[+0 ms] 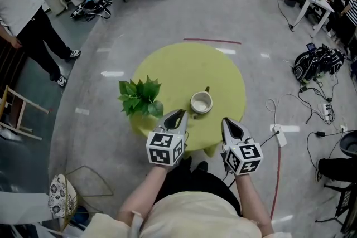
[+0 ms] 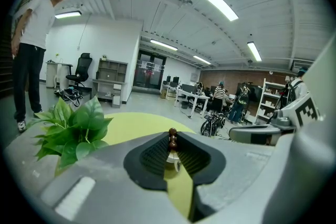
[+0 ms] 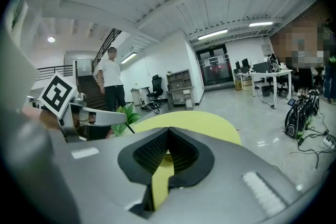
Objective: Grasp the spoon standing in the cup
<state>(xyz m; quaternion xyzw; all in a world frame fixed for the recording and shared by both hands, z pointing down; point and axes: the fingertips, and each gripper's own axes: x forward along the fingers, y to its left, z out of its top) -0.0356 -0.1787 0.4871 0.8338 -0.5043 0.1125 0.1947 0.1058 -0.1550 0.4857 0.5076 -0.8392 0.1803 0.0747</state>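
**Approach stage, before the grasp.** A round yellow-green counter [image 1: 184,67] carries a white ceramic cup [image 1: 193,103] near its front edge. The dark brown wooden spoon [image 1: 207,89] stands in the cup, its handle leaning over the far rim. A bunch of green leafy plant [image 1: 139,97] lies on the counter well to the left of the cup.

The left hand-held gripper [image 1: 177,113] hovers just short of the cup on its near left side. Its jaws stand a narrow slit apart, with nothing between the pads. In the left gripper view the spoon's turned knob [image 2: 172,138] shows through that slit, in line with the tips but beyond them, with the cup's white wall [image 2: 173,161] below it. The right hand-held gripper [image 1: 230,122] waits to the right of the cup, apart from it. Its jaws are drawn together at the tips and hold nothing.

*Step in hand:* lining the left hand-held gripper up with the spoon handle. The grasp itself is not yet made.

*Next move, as judged:* the handle sits on the far side of the cup, so the left hand-held gripper would have to travel forward over the rim. The slit looks barely wider than the knob, so the jaws may need to part a little more. They could then close on the handle below the knob without nudging the cup.
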